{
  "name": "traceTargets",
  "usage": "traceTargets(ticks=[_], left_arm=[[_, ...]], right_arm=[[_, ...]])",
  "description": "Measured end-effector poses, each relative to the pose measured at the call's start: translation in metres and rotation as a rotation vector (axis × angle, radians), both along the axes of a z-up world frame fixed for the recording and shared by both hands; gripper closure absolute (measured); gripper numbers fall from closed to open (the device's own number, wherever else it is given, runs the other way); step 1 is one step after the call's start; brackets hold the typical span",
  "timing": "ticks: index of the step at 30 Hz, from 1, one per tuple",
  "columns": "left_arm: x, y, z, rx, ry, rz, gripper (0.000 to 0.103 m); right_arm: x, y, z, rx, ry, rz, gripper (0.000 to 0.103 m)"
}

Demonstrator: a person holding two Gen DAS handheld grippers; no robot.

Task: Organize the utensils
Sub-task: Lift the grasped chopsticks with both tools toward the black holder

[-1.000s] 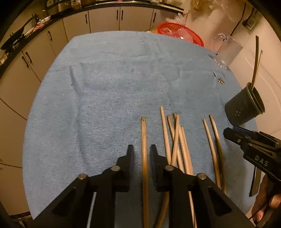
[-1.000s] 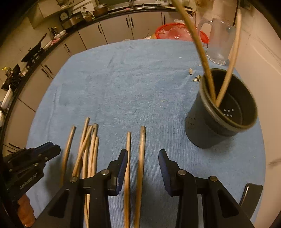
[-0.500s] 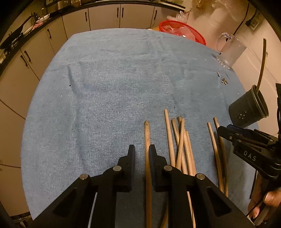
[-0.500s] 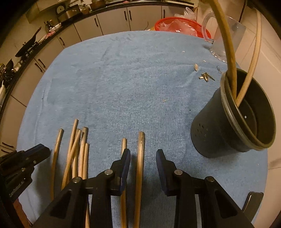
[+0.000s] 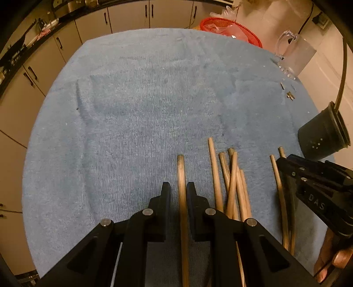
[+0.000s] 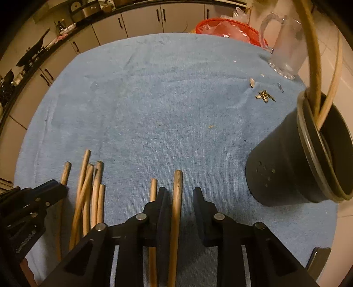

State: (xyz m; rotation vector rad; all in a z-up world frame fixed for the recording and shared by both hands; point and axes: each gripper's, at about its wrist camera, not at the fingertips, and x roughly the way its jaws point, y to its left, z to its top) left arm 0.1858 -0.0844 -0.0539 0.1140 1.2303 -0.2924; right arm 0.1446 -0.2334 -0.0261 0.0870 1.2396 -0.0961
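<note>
Several wooden chopsticks lie on the blue towel point(image 5: 136, 106). My left gripper point(image 5: 178, 187) has its fingers close on either side of one chopstick point(image 5: 181, 172); the jaws look nearly shut on it. My right gripper point(image 6: 179, 192) is open around another chopstick point(image 6: 177, 187), which lies against the left finger with a gap to the right finger. A loose bunch point(image 5: 231, 176) lies between the two grippers and also shows in the right wrist view point(image 6: 92, 187). A dark holder cup point(image 6: 293, 163) with two chopsticks point(image 6: 315, 66) in it stands at the right; it also shows in the left wrist view point(image 5: 320, 134).
A glass mug point(image 6: 284, 44) and a red basket point(image 6: 229, 28) stand at the towel's far right edge. Small metal bits point(image 6: 264, 96) lie near the cup. Cabinets point(image 5: 130, 15) run behind the table.
My left gripper has narrowed around its chopstick. My right gripper has also narrowed and shifted right; the cup now sits further right in its view.
</note>
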Motion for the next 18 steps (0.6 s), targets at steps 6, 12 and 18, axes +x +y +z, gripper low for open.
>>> traceTargets(ticks=[6,12,18], left_arm=[[0.000,-0.004,0.002,-0.023,-0.031,0.017,0.096],[-0.028,0.011,0.042,-0.105,-0.145,0.030,0.096],[-0.071,0.032,0.105,-0.202,-0.321,0.033,0.096]], right_arm=[[0.005,0.003,-0.001,0.059,-0.020,0.017,0.095],[-0.020,0.004,0.031,0.129,-0.161,0.024,0.095],[-0.078,0.010,0.087,0.221,-0.421,0.080,0.095]])
